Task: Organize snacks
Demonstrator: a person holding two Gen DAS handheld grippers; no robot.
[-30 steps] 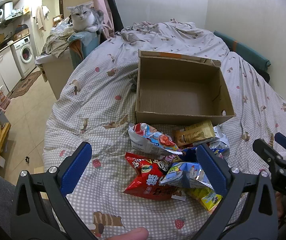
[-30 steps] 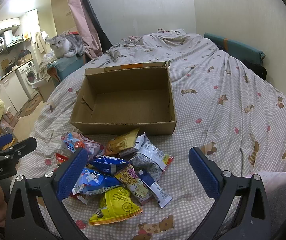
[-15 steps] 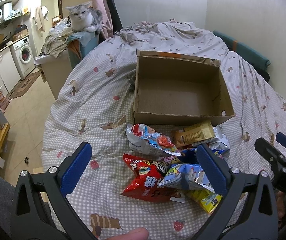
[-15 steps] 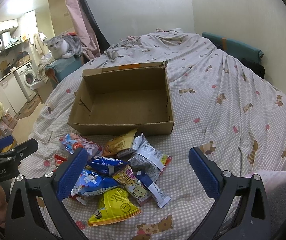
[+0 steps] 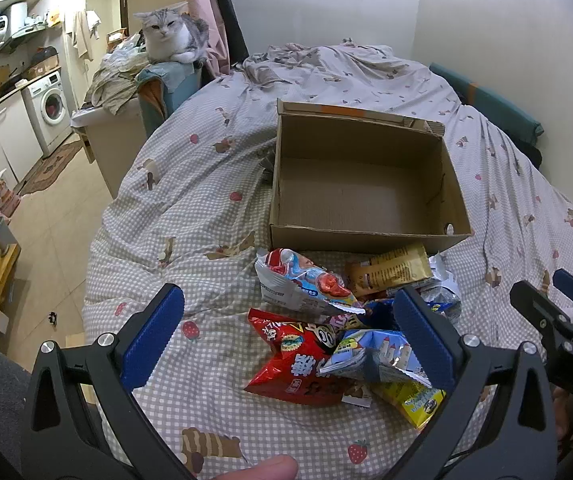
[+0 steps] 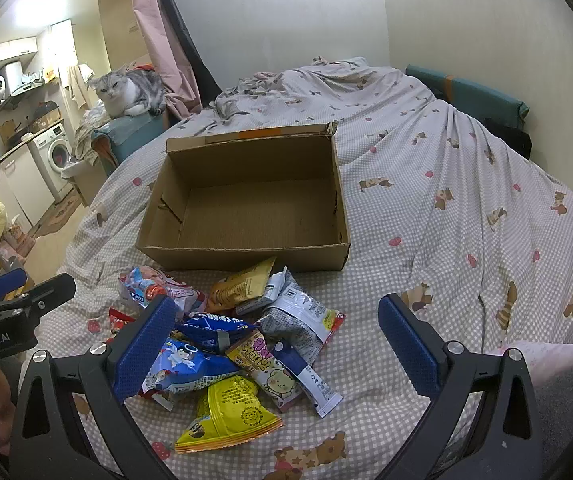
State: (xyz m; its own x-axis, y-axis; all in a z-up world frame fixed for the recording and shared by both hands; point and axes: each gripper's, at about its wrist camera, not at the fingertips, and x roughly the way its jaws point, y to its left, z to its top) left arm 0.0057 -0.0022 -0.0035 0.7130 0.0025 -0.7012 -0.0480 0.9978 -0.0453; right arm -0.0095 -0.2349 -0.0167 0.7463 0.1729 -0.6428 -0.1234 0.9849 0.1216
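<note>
Red packet (image 5: 294,364) half-covered, yellow packet (image 5: 418,400) jaw-hidden

"genrobot.ai" on left claw (image 6: 14,300), "das" on right claw (image 5: 566,300)

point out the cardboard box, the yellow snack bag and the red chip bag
cardboard box (image 6: 242,258): right wrist view, on its near outer wall
yellow snack bag (image 6: 230,412): right wrist view, middle of the printed face
red chip bag (image 5: 294,364): left wrist view, centre of its red front
</note>
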